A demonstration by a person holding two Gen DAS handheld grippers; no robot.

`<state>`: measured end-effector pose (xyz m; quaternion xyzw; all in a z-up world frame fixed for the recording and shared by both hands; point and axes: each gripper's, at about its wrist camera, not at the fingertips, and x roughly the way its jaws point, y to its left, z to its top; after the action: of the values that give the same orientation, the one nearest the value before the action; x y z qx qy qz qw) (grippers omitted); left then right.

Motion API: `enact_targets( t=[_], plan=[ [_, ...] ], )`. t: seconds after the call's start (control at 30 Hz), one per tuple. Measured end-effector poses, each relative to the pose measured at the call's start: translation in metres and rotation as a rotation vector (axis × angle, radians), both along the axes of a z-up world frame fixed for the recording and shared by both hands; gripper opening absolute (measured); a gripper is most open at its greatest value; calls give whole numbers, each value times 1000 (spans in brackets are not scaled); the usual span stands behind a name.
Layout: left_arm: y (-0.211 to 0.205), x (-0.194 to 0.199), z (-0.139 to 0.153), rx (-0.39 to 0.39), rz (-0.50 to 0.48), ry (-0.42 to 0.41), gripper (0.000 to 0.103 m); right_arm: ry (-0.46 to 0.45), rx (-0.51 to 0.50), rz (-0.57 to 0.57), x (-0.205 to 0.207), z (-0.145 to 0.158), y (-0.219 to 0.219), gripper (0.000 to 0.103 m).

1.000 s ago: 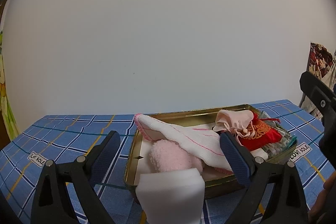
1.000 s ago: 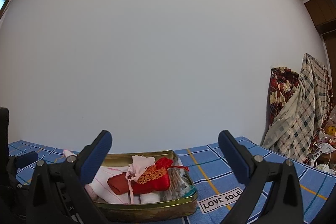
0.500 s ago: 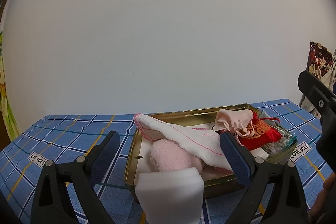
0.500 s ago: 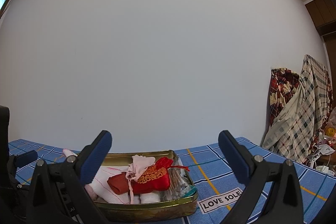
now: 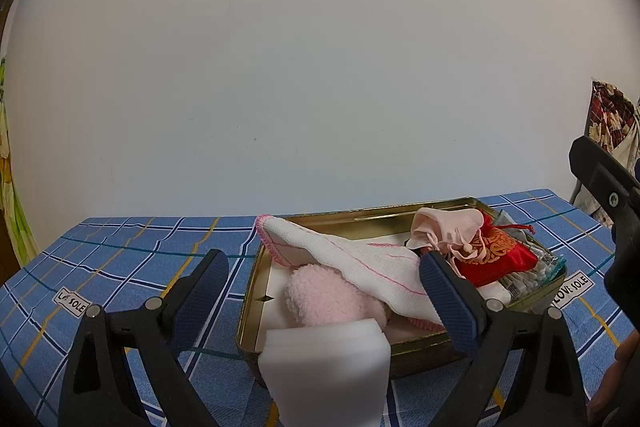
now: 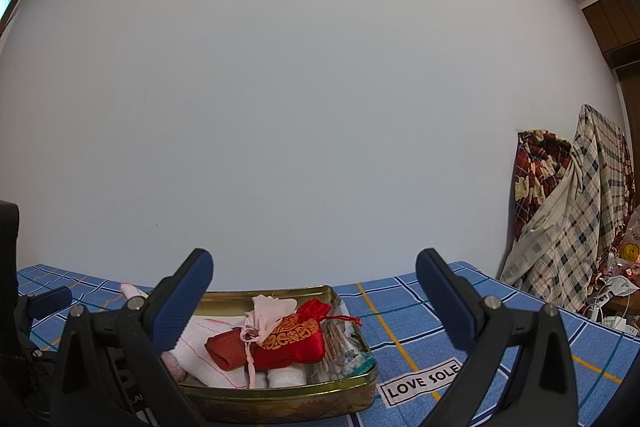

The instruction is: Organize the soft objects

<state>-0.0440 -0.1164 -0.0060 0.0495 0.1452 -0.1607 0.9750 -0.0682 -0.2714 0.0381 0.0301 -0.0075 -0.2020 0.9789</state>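
White foam, a blurred sponge block [image 5: 326,363], sits closest to the left gripper [image 5: 322,301], whose blue-padded fingers stand spread wide with nothing pinched; the block seems to lean against the near rim of the gold tin [image 5: 400,217], though the blur makes that contact hard to confirm. Inside the tin, a fluffy pink piece [image 5: 324,299] lies at the near left under a white cloth with pink stitching [image 5: 360,263]. Toward the tin's right end rest a pale pink pouch [image 5: 448,231] and a red embroidered pouch [image 6: 290,341], with cotton swabs [image 6: 340,351] beside them. The right gripper [image 6: 314,297] also hangs spread and empty before the tin. Under the tin lies a blue checked tablecloth [image 6: 420,327]; far right of it, patterned fabrics [image 6: 576,203] hang.
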Motion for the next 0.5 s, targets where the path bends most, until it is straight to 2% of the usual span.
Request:
enact_targets(
  t=[0.5],
  plan=[
    [-1,1,0,-1,4,3,98,3,1,2,2,-1,-1,103]
  ],
)
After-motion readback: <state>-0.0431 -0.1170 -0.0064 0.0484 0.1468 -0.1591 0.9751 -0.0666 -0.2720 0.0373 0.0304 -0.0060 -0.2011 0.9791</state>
